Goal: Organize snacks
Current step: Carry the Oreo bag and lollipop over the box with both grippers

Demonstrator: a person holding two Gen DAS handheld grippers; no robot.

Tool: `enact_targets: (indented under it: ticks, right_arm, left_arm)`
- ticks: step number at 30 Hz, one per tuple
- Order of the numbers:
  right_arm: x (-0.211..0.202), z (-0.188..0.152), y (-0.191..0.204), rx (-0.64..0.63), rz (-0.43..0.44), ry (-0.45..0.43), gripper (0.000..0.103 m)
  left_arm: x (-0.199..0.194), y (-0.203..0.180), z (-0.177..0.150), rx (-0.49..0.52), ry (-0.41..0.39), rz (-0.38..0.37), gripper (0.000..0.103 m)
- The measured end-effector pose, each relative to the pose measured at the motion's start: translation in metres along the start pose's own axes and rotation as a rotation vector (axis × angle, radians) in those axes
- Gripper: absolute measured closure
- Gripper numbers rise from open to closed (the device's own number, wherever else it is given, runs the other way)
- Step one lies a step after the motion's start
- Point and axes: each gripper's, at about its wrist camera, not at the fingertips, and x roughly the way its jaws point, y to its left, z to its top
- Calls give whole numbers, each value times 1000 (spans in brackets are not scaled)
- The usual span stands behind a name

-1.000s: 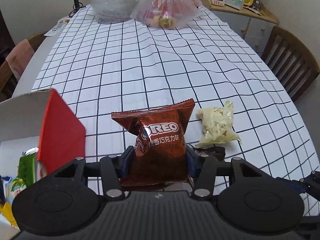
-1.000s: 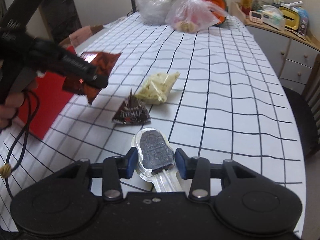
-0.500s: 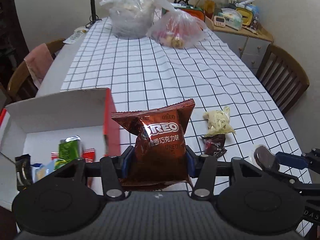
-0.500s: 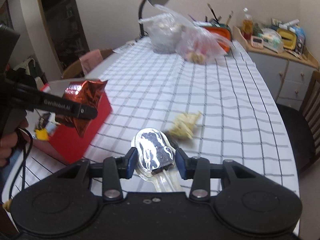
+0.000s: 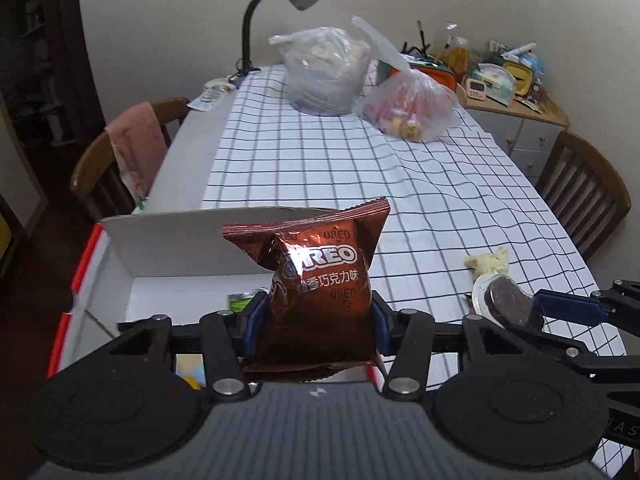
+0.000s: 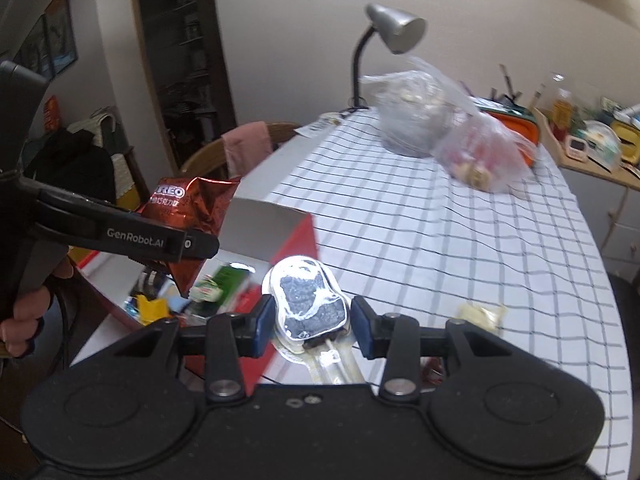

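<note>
A long table [image 5: 320, 168] under a black-and-white checked cloth carries two clear plastic bags [image 5: 326, 70] at its far end and, at its near left corner, an open red box [image 5: 132, 256] with white inner walls and a few snack packets lying in it. Above that box the left gripper [image 5: 314, 326] is clamped on the lower half of a brown Oreo packet [image 5: 320, 280], held upright. Just to its right the right gripper [image 6: 314, 326] is closed on a clear-wrapped dark lollipop [image 6: 310, 300], while a small pale snack packet [image 5: 488, 261] lies alone on the cloth near the right edge.
</note>
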Motion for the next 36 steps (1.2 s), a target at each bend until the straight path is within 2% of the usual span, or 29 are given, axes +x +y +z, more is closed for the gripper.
enact_targets:
  ticks: [13, 20, 27, 36]
  right_arm:
    - [56, 28, 70, -65, 51, 21, 63]
    - [94, 37, 98, -89, 59, 52, 63]
    - [132, 37, 113, -106, 50, 105, 63]
    - [168, 23, 123, -144, 30, 189, 64]
  left_arm:
    - [-12, 87, -3, -42, 6, 87, 52]
    - [-1, 123, -6, -43, 41, 125, 52]
    - [30, 143, -12, -33, 107, 142, 52]
    - [73, 143, -24, 37, 213, 146, 52]
